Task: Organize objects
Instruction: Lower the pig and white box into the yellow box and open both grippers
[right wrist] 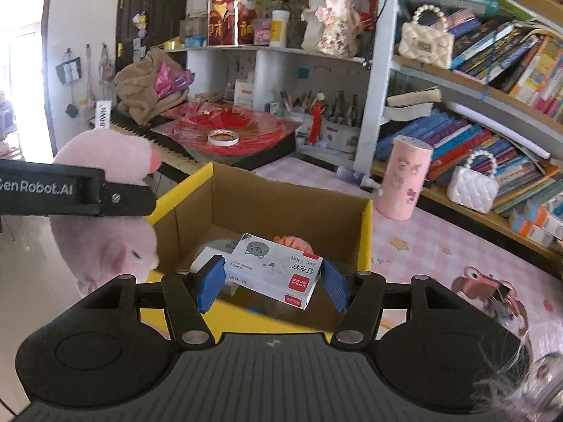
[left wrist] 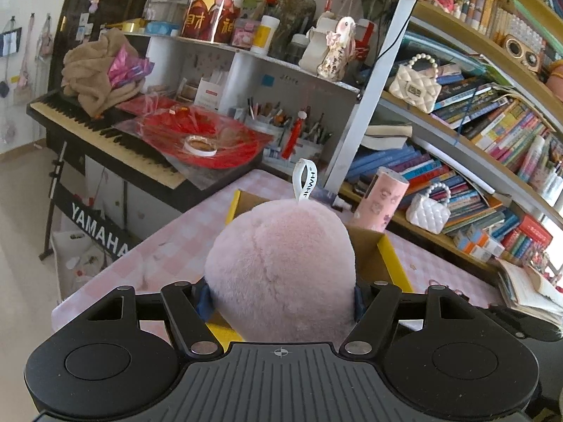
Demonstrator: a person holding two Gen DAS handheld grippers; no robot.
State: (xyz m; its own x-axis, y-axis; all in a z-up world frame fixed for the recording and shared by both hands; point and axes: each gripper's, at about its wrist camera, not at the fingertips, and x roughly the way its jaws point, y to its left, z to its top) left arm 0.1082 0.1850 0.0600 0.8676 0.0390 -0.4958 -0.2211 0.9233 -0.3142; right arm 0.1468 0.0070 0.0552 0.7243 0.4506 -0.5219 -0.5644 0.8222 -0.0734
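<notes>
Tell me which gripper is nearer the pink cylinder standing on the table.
Right. The right gripper holds a staple box over the cardboard box, beside the pink cylinder. The left gripper, clamping the pink plush, sits on the box's far side.

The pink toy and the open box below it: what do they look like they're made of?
Pink toy: soft plush, going by its fuzzy matte pile and the sewn white loop tag. Open box: cardboard, seemingly; plain brown dull inner walls with fold creases, with a smoother yellow outside and rim.
</notes>
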